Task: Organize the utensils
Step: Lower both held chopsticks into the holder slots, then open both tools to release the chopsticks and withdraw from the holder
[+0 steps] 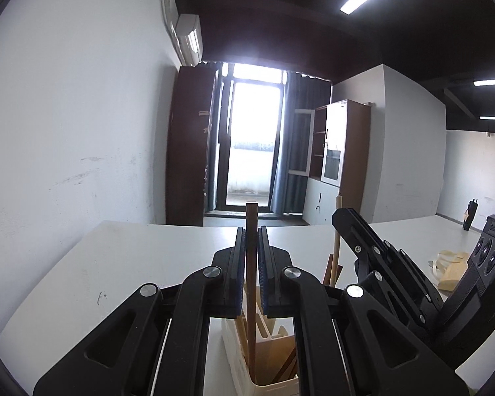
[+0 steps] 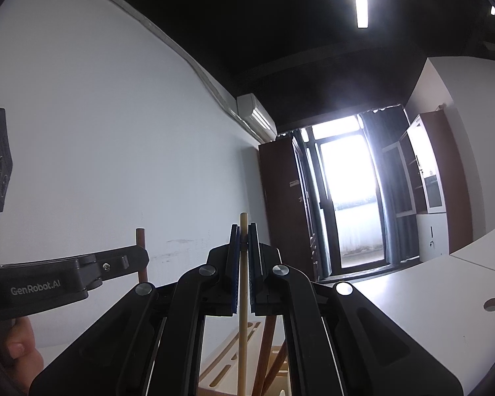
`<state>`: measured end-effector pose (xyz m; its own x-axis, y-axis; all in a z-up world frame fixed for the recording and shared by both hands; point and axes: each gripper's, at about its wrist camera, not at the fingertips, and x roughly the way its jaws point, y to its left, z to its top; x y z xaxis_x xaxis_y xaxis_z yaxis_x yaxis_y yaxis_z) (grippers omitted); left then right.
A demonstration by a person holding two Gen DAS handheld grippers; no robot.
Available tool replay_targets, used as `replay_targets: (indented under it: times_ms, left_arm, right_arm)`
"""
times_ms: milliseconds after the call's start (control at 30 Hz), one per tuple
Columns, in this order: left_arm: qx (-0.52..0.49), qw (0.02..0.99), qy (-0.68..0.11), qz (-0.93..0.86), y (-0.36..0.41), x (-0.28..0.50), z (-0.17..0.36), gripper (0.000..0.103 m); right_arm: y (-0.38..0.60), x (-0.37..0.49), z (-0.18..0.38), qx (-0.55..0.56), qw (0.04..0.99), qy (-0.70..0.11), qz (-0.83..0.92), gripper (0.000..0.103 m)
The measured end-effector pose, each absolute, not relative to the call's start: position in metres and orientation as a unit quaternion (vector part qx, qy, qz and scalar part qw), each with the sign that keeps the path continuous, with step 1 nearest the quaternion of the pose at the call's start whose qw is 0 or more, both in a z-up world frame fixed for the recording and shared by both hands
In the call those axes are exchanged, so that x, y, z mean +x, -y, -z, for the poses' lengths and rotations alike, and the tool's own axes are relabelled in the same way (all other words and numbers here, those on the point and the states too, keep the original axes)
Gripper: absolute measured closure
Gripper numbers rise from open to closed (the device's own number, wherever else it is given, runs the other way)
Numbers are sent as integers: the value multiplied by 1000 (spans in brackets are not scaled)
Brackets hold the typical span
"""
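Left gripper (image 1: 251, 231): closed on a dark wooden stick (image 1: 251, 264), clamped upright between the blue pads (image 1: 263, 274), top end poking above the jaws.
Dark stick's foot: down inside the cream utensil holder (image 1: 264, 384), among other wooden handles.
Right gripper (image 2: 244, 231): closed on a pale wooden stick (image 2: 243, 313), also upright, tip just above the pads.
Pale stick's lower end: running down towards a slotted wooden rack (image 2: 229, 359); whether it touches is hard to tell.
Holder's place: on the white table (image 1: 132, 264), right below both grippers.
Grippers' relation: side by side, near each other, left one lower in frame.
Person: a thumb (image 2: 16, 346) shows at the left gripper's handle.
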<state>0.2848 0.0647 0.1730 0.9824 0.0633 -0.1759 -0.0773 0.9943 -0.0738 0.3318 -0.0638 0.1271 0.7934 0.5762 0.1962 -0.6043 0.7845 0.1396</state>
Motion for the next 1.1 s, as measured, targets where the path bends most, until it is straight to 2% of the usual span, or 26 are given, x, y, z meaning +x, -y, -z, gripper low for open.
replay_targets:
  times_ms: [1100]
  left_arm:
    - [-22, 988, -151, -21, -59, 290, -150, 96]
  right_arm:
    - [59, 326, -117, 57, 948, -45, -309, 97]
